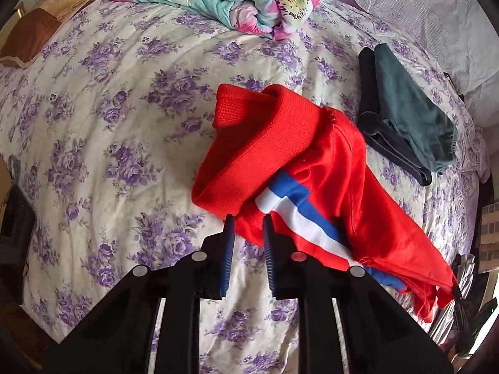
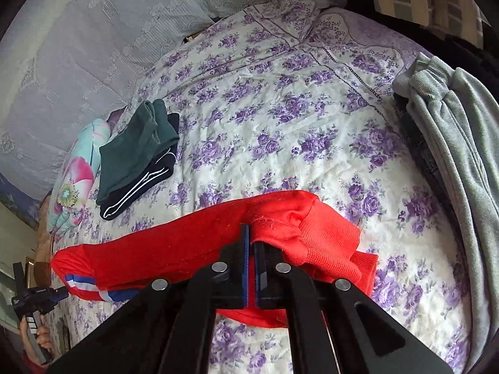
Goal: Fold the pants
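Here, on a bed covered by a white sheet printed with purple roses point(image 2: 280, 118), lie the red knit pants with a ribbed cuff and a blue-and-white side stripe point(image 1: 327, 168), partly lifted off the sheet between the two tools.

Right gripper point(image 2: 251, 237): black fingers with blue pads, clenched on a bunched fold of the red cloth near the ribbed end. No gap shows between the pads. The fabric drapes away to both sides of the pinch, so the garment hangs from this point.

Left gripper point(image 1: 248, 227): jaws narrow but not pressed together; a slot of sheet and red hem shows between the pads. The tips sit at the lower edge of the pants, just beside the stripe. Cloth lies between the fingertips, yet I cannot see the pads biting it, so I read this side as not yet gripping.

Why so: probably one end is held up to straighten the legs while the other tool seeks a second corner, so the piece can be stretched flat before a fold.

Nearby: a folded stack of dark green and navy pants point(image 2: 137, 155) sits well apart towards the pillows, likely finished work. A rolled flowered quilt in turquoise and pink point(image 1: 224, 0) lies beyond. A grey velour garment point(image 2: 452, 143) lies along the bed's far edge, perhaps waiting.

Risk: the one-sided pinch may let the loose leg twist.
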Tool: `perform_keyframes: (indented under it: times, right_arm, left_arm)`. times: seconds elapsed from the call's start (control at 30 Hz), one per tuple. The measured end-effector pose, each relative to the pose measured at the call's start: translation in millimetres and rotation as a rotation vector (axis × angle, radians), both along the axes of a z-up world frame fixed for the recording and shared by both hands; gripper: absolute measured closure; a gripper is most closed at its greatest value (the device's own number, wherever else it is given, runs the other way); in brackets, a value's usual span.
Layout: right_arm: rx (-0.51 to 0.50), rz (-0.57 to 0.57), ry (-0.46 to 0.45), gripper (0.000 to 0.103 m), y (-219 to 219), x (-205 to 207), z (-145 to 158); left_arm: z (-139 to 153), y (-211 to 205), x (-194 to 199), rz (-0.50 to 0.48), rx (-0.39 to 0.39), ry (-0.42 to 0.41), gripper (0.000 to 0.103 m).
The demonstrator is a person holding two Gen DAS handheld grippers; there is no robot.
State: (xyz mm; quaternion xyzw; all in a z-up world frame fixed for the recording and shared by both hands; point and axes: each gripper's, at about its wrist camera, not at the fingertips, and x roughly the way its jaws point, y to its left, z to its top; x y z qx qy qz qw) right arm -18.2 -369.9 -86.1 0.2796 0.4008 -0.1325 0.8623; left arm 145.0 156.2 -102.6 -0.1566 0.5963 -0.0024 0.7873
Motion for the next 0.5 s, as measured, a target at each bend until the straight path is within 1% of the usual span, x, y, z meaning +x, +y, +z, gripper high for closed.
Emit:
perform_keyframes:
  times: [0.03,0.07,0.1,0.17,0.2,0.23,0.3,0.37,0.4,0.43,0.47,0.5]
  right_arm:
    - [0.000,-0.004,-0.009,0.100,1,-4,4]
    - [-0.004,-0.011,-0.021,0.100,2,-8,9]
    - [-0.010,-0.020,-0.033,0.100,2,-13,15]
    - [-0.026,-0.043,-0.055,0.100,0,-23,26]
    - [-0.033,-0.057,-0.063,0.100,-3,-27,31]
    - [-0.041,-0.070,-0.069,0.100,-5,-32,37]
    - [-0.064,-0.095,-0.079,0.100,-11,-41,47]
    - [-0.081,-0.119,-0.079,0.100,-17,-49,55]
    - [-0.080,-0.129,-0.079,0.100,-20,-52,57]
    - [-0.077,-0.139,-0.076,0.100,-23,-55,59]
    - [-0.079,-0.147,-0.071,0.100,-25,-58,61]
    - [-0.085,-0.155,-0.068,0.100,-27,-62,64]
  left_arm:
    - [0,-2,4,-0.001,-0.005,-0.002,0.081]
    - [-1,-3,8,-0.003,0.011,0.000,0.072]
    - [-1,-3,9,-0.003,0.044,-0.003,0.068]
    - [0,1,5,-0.009,0.121,-0.034,0.050]
    - [-2,5,1,-0.012,0.137,-0.039,0.047]
    - [-6,9,-3,-0.019,0.132,-0.039,0.045]
    - [-20,13,-13,-0.029,0.064,-0.015,0.045]
    - [-39,8,-18,-0.039,-0.002,0.023,0.045]
    - [-48,4,-18,-0.041,-0.011,0.031,0.045]
    - [-52,-1,-17,-0.035,0.006,0.034,0.046]
    - [-50,-5,-16,-0.030,0.022,0.017,0.046]
    - [-44,-8,-15,-0.036,0.003,-0.014,0.046]
